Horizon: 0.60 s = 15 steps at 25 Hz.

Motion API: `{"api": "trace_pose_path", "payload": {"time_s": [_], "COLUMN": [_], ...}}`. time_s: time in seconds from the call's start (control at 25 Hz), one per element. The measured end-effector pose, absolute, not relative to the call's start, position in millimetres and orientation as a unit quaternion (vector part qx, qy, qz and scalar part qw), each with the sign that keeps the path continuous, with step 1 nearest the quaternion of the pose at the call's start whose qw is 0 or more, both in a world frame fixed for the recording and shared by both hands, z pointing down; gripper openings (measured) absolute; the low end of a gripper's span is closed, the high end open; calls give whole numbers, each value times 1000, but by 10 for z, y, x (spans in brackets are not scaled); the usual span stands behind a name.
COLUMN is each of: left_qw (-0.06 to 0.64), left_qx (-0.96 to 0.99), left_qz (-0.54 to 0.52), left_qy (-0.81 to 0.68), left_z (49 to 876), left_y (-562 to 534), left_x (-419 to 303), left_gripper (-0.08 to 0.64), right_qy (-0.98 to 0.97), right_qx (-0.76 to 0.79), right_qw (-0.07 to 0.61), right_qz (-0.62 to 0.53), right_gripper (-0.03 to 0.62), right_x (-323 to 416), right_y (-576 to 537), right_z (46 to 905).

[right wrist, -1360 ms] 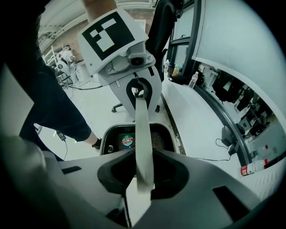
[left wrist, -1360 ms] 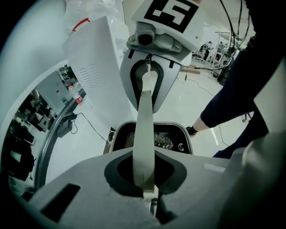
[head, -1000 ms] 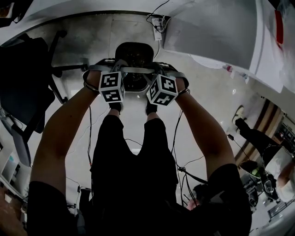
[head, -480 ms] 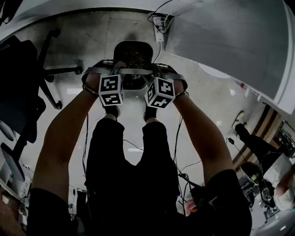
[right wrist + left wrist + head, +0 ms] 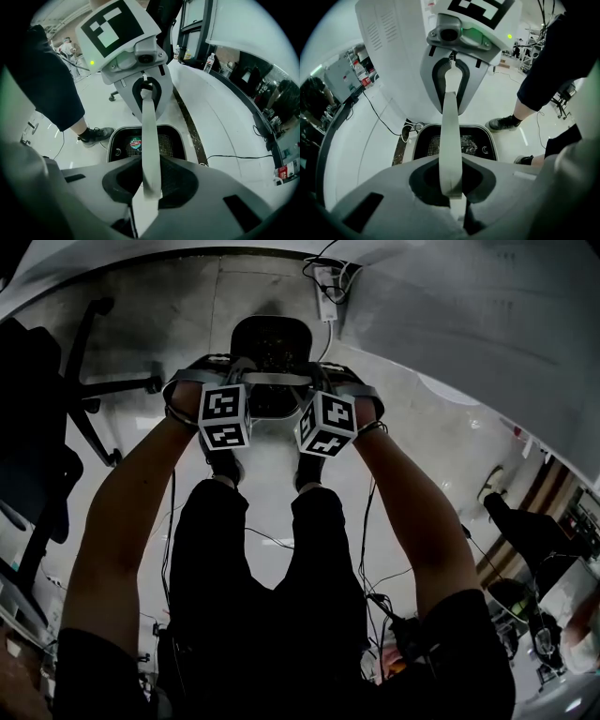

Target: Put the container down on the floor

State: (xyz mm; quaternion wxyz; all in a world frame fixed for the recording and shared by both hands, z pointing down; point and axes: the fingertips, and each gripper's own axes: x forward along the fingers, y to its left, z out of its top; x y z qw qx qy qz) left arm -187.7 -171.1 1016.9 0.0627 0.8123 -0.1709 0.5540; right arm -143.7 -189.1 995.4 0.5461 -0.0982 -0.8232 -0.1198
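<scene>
Black container (image 5: 272, 348) job: got left tool (image 5: 451, 187) and right tool (image 5: 148, 187) clamped on its grey handle (image 5: 272, 382), looks not down on the floor (image 5: 441, 446) yet.

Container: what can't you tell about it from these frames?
1. Whether the container touches the floor: head view, its own rim hides the underside.
2. Its contents: both gripper views, the handle crosses them; dark, small.
3. The sticker print: right gripper view, too small.
</scene>
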Motion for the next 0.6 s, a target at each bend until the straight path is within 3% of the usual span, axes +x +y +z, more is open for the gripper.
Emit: {"api": "trace_pose_path", "payload": {"time_s": [0.6], "left_qw": [53], "left_qx": [802], "left_qz": [569], "left_qy": [-176], "left_z": [10433], "left_y": [-1797], "left_x": [-1960], "left_gripper": [12], "right_qy": [-821], "right_qx": [-83], "right_qw": [555], "right_qz": [-107], "right_gripper": [71], "right_x": [-1493], "right_y": [-1944], "right_z": [10186]}}
